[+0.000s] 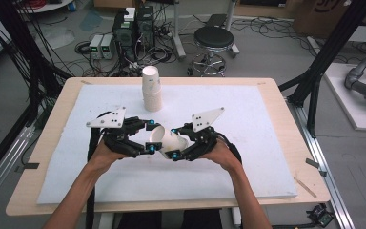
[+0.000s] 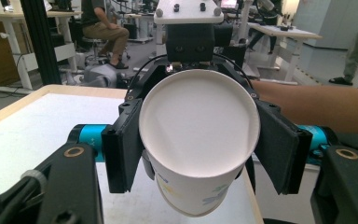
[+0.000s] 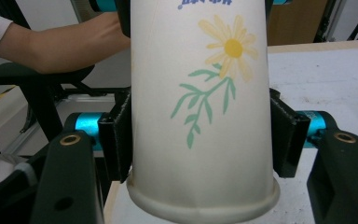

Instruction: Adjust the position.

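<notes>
A white paper cup [image 1: 169, 139] with a flower print lies on its side in the air over the middle of the white mat [image 1: 248, 143]. Both grippers hold it. My left gripper [image 1: 150, 137] is shut on its mouth end, and my right gripper [image 1: 174, 143] is shut on its base end. In the left gripper view the cup [image 2: 198, 126] turns its round mouth to the camera, clamped between the pads of the left gripper [image 2: 200, 149], with the right gripper's body [image 2: 189, 42] behind it. In the right gripper view the cup's wall [image 3: 200, 154] stands pinched between the black pads of the right gripper [image 3: 200, 140].
A stack of upturned paper cups [image 1: 151, 88] stands on the mat just behind the grippers. The wooden table edge [image 1: 286, 109] frames the mat. A black stool [image 1: 213, 38] and electronics with cables [image 1: 133, 28] are on the floor beyond.
</notes>
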### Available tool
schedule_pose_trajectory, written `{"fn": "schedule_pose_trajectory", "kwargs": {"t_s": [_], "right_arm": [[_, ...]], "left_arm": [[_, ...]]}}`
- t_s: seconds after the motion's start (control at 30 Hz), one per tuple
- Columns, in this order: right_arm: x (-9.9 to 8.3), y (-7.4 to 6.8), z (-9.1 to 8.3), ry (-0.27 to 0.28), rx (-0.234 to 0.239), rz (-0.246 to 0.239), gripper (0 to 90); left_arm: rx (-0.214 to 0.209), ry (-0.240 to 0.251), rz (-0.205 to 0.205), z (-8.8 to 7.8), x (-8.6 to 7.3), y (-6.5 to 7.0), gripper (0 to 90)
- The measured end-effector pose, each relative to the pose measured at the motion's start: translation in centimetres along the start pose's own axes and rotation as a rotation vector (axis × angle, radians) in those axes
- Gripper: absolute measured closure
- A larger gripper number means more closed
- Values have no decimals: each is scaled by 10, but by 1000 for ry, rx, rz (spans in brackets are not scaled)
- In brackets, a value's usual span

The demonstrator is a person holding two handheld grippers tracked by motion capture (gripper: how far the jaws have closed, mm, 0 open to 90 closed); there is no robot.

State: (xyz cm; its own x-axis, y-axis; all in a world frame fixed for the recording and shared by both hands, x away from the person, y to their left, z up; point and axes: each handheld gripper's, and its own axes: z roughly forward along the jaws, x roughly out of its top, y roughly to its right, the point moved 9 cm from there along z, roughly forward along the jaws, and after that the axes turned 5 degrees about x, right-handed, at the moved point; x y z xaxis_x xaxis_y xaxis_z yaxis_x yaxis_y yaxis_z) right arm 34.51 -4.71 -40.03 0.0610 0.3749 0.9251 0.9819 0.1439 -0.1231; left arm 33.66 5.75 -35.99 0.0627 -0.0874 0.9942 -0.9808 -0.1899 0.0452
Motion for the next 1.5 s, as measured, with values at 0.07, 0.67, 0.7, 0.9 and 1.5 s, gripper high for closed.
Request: {"fn": "schedule_pose_trajectory", "kwargs": {"t_s": [0.07,0.67,0.7,0.9,1.5], "right_arm": [[0,0,0,-2,-2,8,364],[-2,-2,-6,-25,-21,36,354],[-2,-2,-6,-25,-21,36,354],[-3,-1,-15,-107,-52,62,355],[7,-3,-22,-528,-111,58,356]], "left_arm": [[29,-5,7,1,-1,-2,352],[55,-61,27,-4,-5,-6,70],[55,-61,27,-4,-5,-6,70],[68,-243,33,-16,-15,-6,71],[54,-606,21,-33,-33,-14,71]]}}
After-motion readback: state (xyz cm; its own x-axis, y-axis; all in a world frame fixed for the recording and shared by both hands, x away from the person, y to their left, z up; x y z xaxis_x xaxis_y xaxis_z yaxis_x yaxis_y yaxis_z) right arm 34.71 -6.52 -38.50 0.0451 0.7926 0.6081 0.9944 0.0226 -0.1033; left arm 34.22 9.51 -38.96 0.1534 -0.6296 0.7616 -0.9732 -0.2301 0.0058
